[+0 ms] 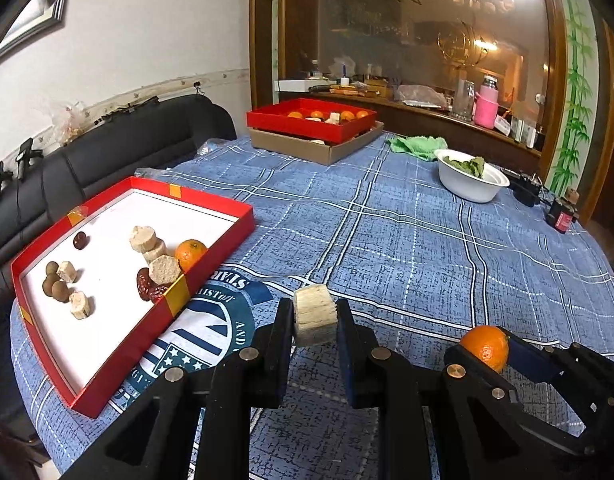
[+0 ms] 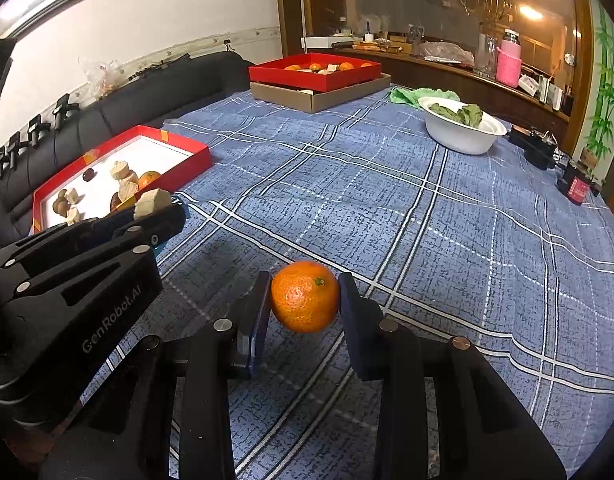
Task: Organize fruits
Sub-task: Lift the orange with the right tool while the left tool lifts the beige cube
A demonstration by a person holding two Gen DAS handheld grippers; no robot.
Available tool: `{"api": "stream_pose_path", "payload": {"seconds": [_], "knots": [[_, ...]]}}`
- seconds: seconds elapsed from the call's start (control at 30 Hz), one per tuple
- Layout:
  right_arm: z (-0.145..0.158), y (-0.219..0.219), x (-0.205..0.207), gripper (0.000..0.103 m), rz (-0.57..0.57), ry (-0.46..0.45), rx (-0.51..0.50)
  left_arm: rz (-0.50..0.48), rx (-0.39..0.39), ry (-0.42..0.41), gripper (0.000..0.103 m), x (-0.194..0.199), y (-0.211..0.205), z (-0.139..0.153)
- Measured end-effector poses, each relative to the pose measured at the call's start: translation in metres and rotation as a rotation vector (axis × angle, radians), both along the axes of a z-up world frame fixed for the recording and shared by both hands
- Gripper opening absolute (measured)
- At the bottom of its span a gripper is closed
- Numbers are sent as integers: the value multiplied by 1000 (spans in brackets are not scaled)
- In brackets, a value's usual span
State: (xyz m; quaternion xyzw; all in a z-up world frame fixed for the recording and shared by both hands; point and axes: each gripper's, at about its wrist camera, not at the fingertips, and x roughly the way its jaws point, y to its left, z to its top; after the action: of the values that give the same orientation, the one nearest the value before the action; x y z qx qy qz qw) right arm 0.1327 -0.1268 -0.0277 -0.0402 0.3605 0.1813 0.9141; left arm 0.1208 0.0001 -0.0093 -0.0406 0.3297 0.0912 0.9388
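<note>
My left gripper (image 1: 315, 320) is shut on a pale, fibrous sugarcane chunk (image 1: 315, 314), held above the blue checked cloth. To its left lies a red tray (image 1: 227, 242) with a white floor, holding several cane chunks, an orange (image 1: 191, 253), red dates and brown longans. My right gripper (image 2: 305, 300) is shut on an orange (image 2: 305, 296), lifted over the cloth. In the right wrist view the left gripper (image 2: 155, 208) with its cane chunk (image 2: 151, 201) hovers by the red tray (image 2: 195, 158). The left wrist view shows the right gripper's orange (image 1: 486, 346) at lower right.
A second red tray (image 1: 339, 130) with oranges sits on a brown cardboard box (image 1: 331, 150) at the table's far side. A white bowl (image 1: 473, 188) with green leaves and a green cloth (image 1: 417, 146) stand at the far right. A black sofa (image 1: 107, 152) runs along the left.
</note>
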Motion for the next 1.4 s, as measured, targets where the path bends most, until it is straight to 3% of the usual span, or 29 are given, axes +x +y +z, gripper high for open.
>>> {"api": "stream_pose_path", "payload": {"seconds": [1.03, 1.4], "knots": [[5, 5, -8, 32, 35, -37, -5, 48, 15, -68, 20, -13, 0, 7], [-2, 6, -3, 32, 39, 2, -5, 27, -72, -63, 20, -11, 13, 4]]}}
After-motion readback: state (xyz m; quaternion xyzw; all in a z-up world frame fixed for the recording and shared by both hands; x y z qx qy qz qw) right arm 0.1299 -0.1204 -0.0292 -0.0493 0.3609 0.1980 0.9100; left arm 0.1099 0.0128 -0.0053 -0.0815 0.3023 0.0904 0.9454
